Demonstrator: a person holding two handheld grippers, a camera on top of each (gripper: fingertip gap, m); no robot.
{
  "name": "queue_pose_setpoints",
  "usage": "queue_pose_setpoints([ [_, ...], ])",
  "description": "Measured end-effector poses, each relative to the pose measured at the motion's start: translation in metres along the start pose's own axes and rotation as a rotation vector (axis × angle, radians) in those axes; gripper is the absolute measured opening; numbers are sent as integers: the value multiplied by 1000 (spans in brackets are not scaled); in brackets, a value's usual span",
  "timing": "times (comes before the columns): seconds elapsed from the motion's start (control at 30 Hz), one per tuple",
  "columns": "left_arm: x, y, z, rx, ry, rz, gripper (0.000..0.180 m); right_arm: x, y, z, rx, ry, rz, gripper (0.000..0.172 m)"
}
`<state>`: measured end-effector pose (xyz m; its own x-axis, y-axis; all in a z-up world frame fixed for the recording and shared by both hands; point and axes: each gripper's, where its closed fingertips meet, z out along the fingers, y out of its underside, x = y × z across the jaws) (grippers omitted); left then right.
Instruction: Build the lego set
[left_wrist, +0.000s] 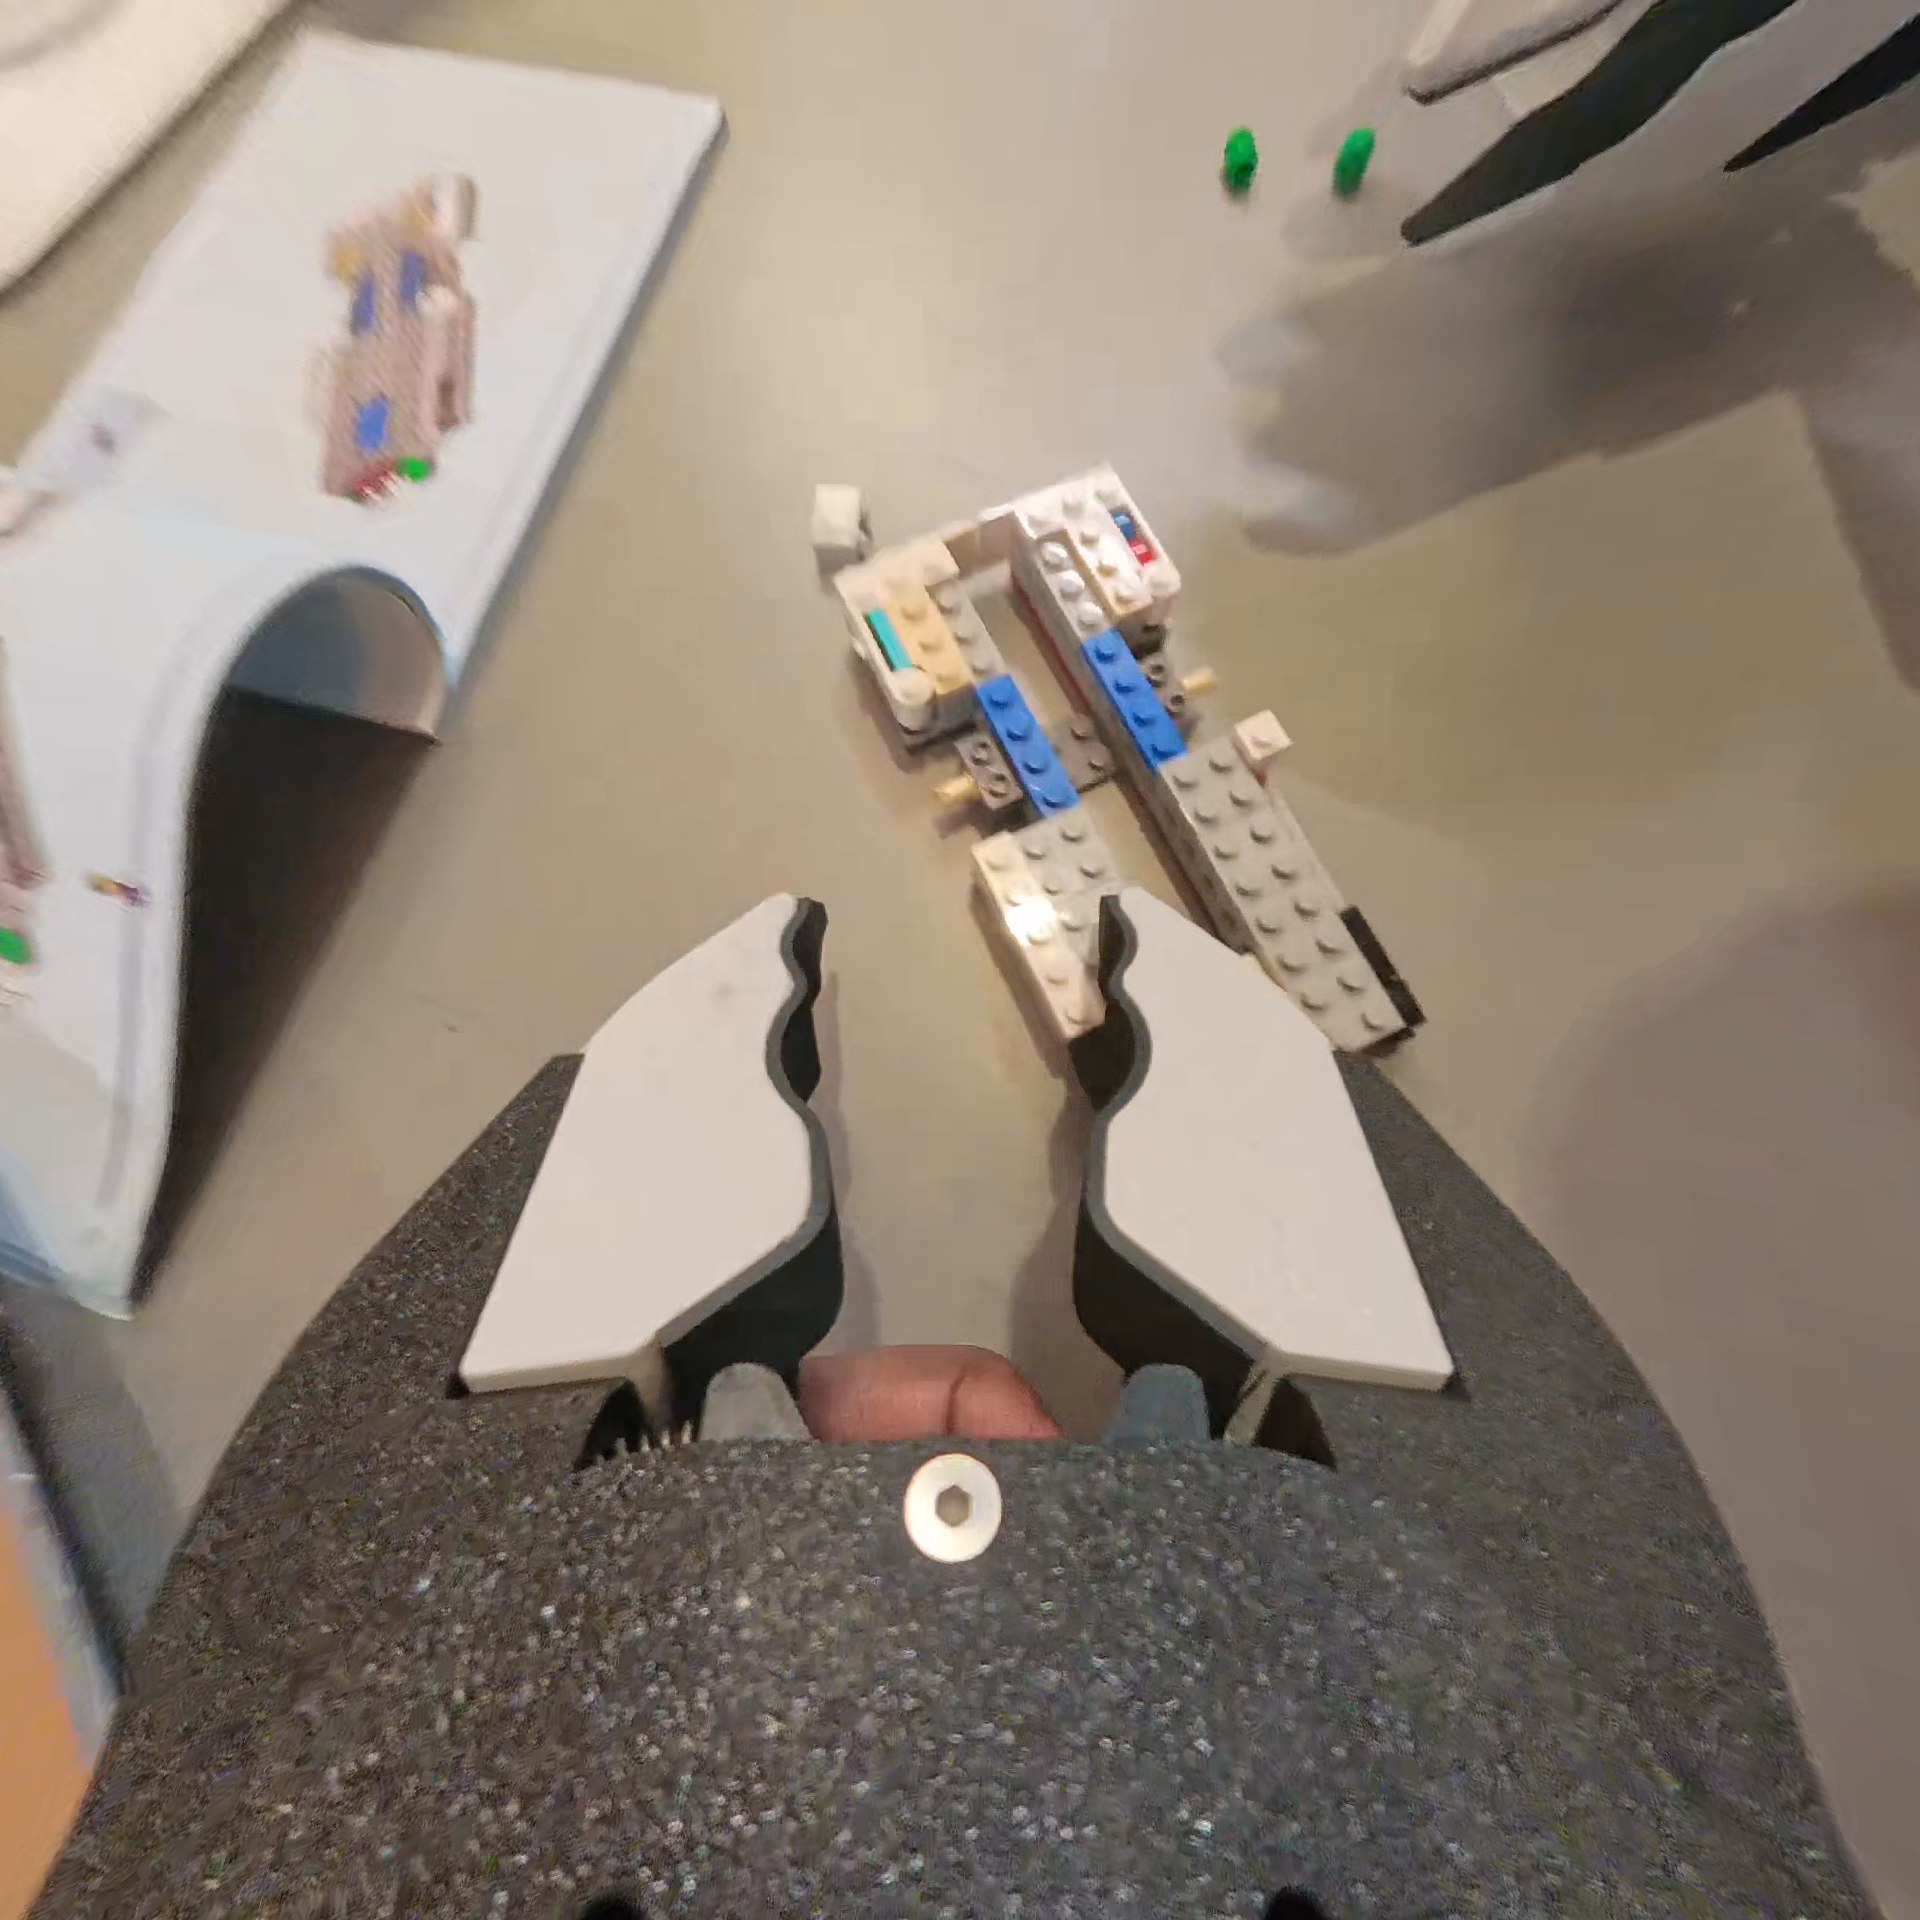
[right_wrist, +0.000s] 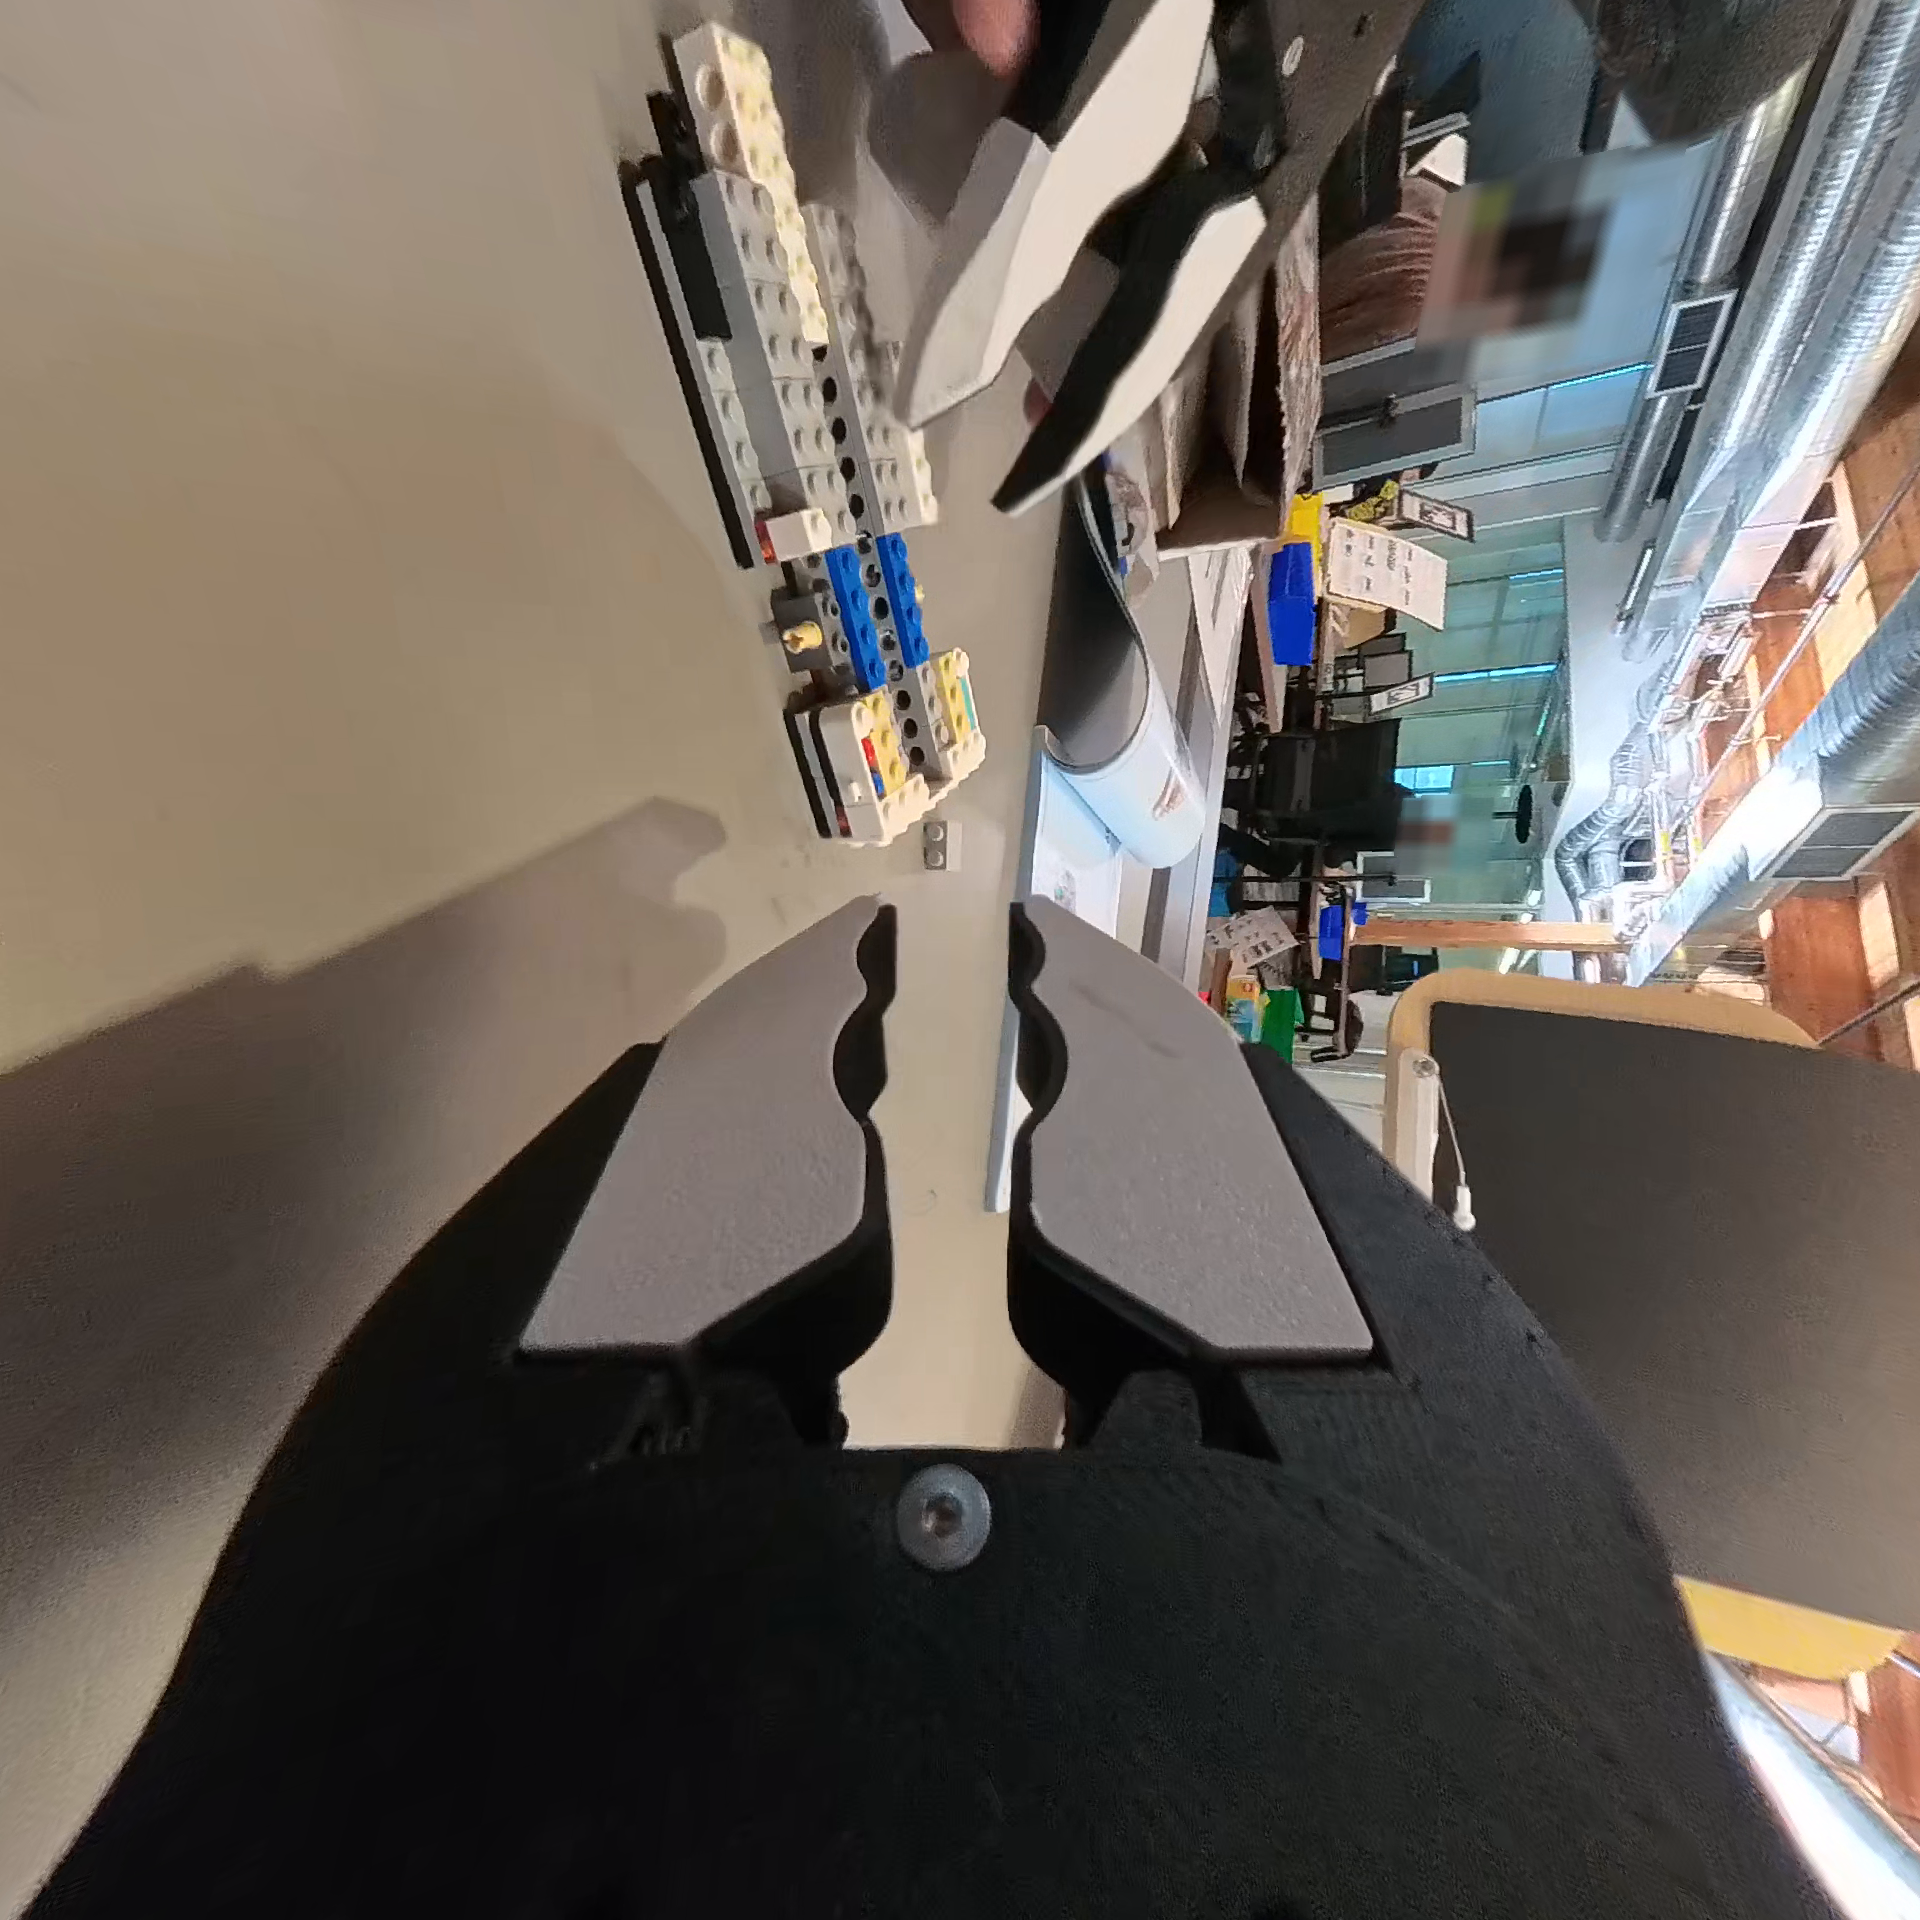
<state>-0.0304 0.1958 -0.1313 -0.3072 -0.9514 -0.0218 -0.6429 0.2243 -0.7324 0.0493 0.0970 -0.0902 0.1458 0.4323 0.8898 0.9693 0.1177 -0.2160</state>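
A brick model (left_wrist: 1127, 691) of grey, white and blue pieces lies flat on the beige table (left_wrist: 623, 883). My left gripper (left_wrist: 964, 914) is open with nothing between its pads. Its right fingertip (left_wrist: 1127, 920) overlaps the near end of the model's grey plate; I cannot tell if it touches. My right gripper (right_wrist: 953, 916) is open and empty, turned sideways, short of the model (right_wrist: 790, 416) and nearest a small loose grey brick (right_wrist: 940, 844). That brick (left_wrist: 840, 516) lies just beyond the model's far end. The left gripper (right_wrist: 1039, 343) shows over the model's other end in the right wrist view.
An open instruction booklet (left_wrist: 312, 364) lies on the left, one page curled up; it also shows in the right wrist view (right_wrist: 1070, 862). Two small green pieces (left_wrist: 1238, 158) (left_wrist: 1354, 158) lie far back. The right gripper (left_wrist: 1558, 156) is a blur at top right. A chair (right_wrist: 1662, 1247) stands beside the table. Across from one pair of fingers to the other is roughly 15 cm.
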Motion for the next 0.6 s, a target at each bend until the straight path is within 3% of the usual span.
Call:
queue_pose_setpoints([
  [0.3, 6, 2, 1, -86, -45, 12, 49, -11, -22, 28, 42, -194, 41, 26],
  [0.47, -5, -4, -7, 10, -119, -16, 50, -7, -40, 48, 117, -405, 153, 32],
  [0.6, -8, -4, -16, 80, -150, -41, 50, -14, -45, 65, 102, -571, 139, 37],
])
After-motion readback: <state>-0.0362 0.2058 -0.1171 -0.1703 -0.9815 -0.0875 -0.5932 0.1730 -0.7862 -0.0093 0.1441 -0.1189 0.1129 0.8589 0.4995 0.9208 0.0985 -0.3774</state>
